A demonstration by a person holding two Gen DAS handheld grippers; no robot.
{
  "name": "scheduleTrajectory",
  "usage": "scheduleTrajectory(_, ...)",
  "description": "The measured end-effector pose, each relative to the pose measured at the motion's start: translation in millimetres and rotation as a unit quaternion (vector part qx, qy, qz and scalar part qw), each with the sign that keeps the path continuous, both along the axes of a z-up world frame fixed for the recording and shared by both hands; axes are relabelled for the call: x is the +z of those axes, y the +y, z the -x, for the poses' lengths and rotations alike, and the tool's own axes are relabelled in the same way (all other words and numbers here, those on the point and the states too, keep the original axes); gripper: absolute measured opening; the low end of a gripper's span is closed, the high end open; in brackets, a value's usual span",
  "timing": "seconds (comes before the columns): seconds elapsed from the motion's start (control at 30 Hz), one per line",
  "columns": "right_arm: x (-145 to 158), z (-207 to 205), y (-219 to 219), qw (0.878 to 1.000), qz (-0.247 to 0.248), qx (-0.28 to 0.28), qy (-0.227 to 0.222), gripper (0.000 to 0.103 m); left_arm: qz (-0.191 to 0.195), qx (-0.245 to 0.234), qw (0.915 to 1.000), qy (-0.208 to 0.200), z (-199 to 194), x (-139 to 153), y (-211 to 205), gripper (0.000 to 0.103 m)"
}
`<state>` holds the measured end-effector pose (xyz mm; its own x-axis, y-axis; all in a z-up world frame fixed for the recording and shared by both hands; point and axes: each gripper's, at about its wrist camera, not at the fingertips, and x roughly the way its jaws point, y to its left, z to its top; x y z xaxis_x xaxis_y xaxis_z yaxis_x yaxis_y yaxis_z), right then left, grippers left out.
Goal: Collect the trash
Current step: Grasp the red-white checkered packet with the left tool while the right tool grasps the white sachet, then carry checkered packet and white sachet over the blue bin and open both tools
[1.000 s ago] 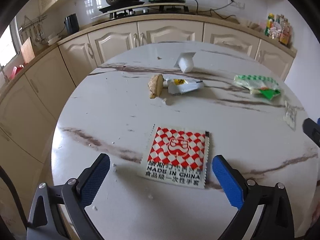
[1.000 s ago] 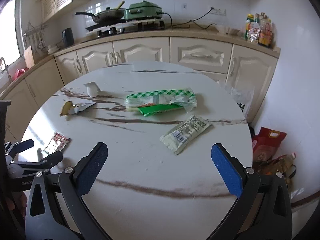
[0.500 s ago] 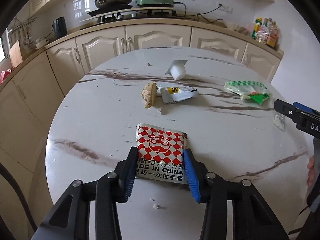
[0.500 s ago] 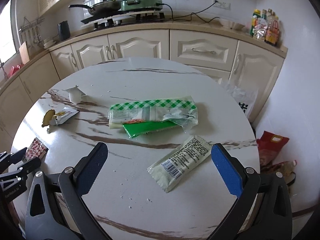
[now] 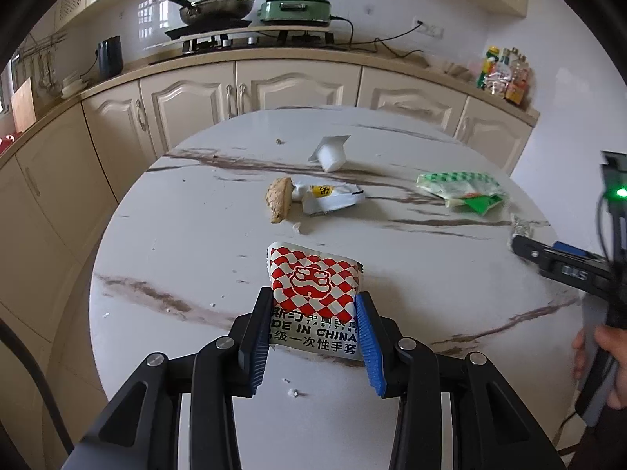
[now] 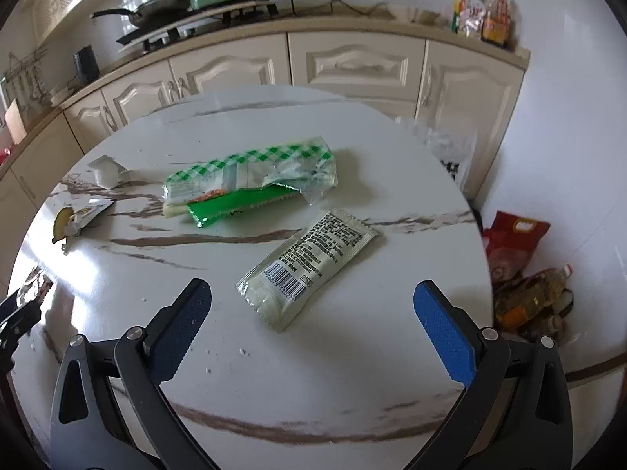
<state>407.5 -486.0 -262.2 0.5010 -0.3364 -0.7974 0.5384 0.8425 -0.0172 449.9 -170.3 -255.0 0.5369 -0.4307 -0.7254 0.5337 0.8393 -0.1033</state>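
The left gripper (image 5: 313, 337) has just been closing its jaws, and they now pinch the flat red-and-white checked paper packet (image 5: 313, 293) by its two side edges at the lower centre of the left wrist view. A second ago those blue pads stood wide on either side of the packet, which lay flat; now its far end bows up off the round white marble-veined worktop (image 5: 188, 243). I judge the first piece of trash secured and ready to lift.

The right gripper (image 6: 313, 325) has come down nearer its target: its jaws are spread wide, empty, with the pale green barcode-printed sachet (image 6: 309, 266) lying just ahead of and between them, untouched. That sachet looks like the next pickup.

More litter waits on the worktop: a green-checked clear plastic wrapper (image 6: 250, 174) with a green foil strip under it at frame centre of the right view, a small white plastic cup (image 5: 331, 152) on its side, and a torn white pouch (image 5: 329, 201) beside a brown crust of food (image 5: 280, 199). Crumbs dot the surface.

Behind runs a curved cream kitchen counter with cabinets (image 5: 298, 86), a pan and green cooker on the hob at the top of the frame.
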Motion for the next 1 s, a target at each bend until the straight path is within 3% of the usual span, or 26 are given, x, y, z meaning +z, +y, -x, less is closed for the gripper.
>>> scheduleTrajectory(0.23, -5.8, -15.9, -16.0, 1.0, -0.006, -0.015, 0.026, 0.102, 0.013, -0.003, 0.9999, -0.002, 6.5, 9.8, 6.0, 0.037)
scheduleTrajectory(0.33, -3.6, -17.3, -13.6, 0.999, 0.01, -0.005, 0.03, 0.075, 0.017, -0.002, 0.9998, 0.0, 7.5, 12.3, 9.6, 0.037)
scheduleTrajectory(0.4, -0.2, -16.5, -11.6, 1.0, 0.015, 0.004, 0.025, 0.034, 0.021, -0.002, 0.9998, 0.0, 8.3, 14.9, 12.6, 0.037)
scheduleTrajectory(0.47, 0.7, -14.3, -10.6, 1.0, 0.013, 0.007, 0.021, 0.032, 0.028, -0.002, 0.9996, 0.002, 9.9, 18.0, 16.4, 0.037)
scheduleTrajectory(0.7, 5.2, -0.4, -2.4, 1.0, 0.003, 0.031, 0.002, 0.01, 0.051, -0.007, 0.9987, 0.001, 17.7, 31.9, 31.3, 0.037)
scheduleTrajectory(1.0, 63.3, 14.6, 76.6, 0.992, 0.015, 0.102, -0.078, 0.009, 0.09, 0.012, 0.9957, -0.021, 40.4, 63.5, 88.2, 0.037)
